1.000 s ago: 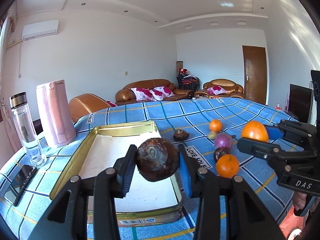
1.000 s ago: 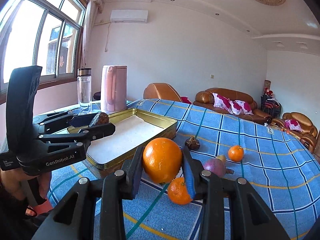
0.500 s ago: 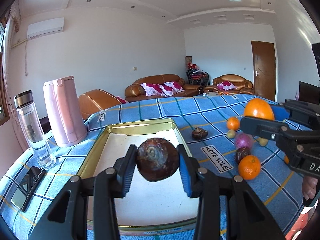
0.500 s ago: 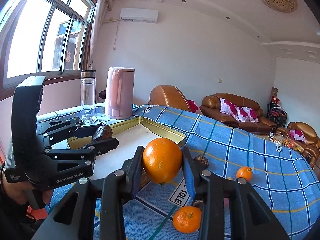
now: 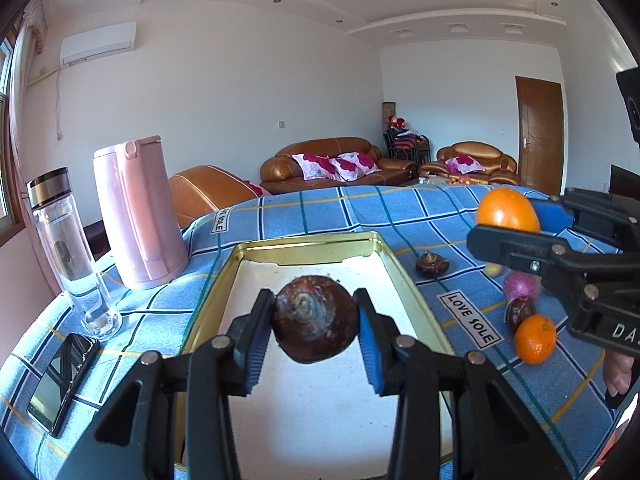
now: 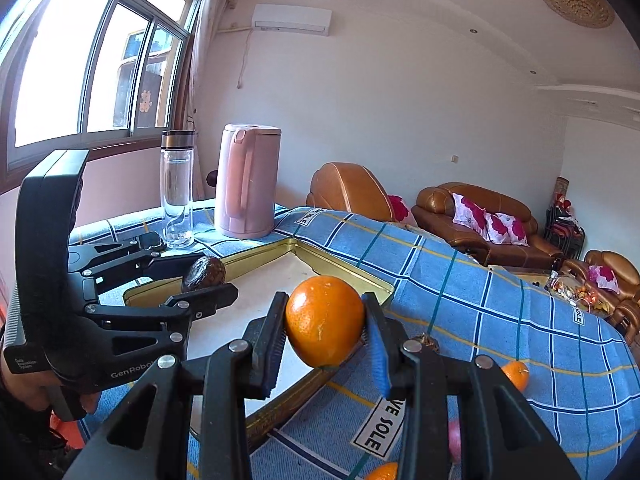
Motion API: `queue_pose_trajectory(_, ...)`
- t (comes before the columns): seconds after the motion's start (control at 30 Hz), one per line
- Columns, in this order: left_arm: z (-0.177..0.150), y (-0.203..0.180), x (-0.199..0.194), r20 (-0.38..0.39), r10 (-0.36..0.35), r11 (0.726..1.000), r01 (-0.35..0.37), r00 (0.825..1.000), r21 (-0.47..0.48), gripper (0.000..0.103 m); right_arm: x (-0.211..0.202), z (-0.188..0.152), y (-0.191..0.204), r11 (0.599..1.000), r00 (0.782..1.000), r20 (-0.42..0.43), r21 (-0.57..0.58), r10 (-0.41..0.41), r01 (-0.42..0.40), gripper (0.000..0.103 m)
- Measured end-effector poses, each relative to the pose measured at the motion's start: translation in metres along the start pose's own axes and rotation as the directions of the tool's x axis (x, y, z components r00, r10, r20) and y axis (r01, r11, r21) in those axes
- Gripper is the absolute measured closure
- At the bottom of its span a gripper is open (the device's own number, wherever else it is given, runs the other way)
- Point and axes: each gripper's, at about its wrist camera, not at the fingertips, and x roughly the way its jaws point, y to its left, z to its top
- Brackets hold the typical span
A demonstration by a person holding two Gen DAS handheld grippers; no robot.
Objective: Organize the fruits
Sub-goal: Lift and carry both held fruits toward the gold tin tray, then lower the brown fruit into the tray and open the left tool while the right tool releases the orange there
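Observation:
My left gripper (image 5: 316,318) is shut on a dark brown round fruit (image 5: 315,318) and holds it above the gold tin tray (image 5: 308,242) with its white floor. My right gripper (image 6: 325,320) is shut on a large orange (image 6: 324,320), held above the tray's right rim (image 6: 348,272). In the left wrist view the right gripper with the orange (image 5: 506,210) hangs at the right. In the right wrist view the left gripper with the brown fruit (image 6: 205,274) is at the left, over the tray.
On the blue checked cloth right of the tray lie a brown fruit (image 5: 432,264), a purple onion-like bulb (image 5: 520,286), a dark fruit (image 5: 519,312) and a small orange (image 5: 535,339). A pink kettle (image 5: 136,212), a glass bottle (image 5: 72,252) and a phone (image 5: 60,384) stand left.
Both grippers have moved forward and left over the table, each still holding its fruit. The left one now hangs over the tray's middle; the right one has come to the tray's right rim.

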Motion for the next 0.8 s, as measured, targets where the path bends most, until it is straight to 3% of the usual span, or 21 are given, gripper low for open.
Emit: queue_pose_trajectory(0.8, 0.007, 0.028, 0.043, -0.113, 0.049, 0.999, -0.047, 0.992, 0.026, 0.061, 0.075, 0.003, 0.01, 0.999, 0.991, -0.123, 0.007, 0.052, -0.052, 0.065)
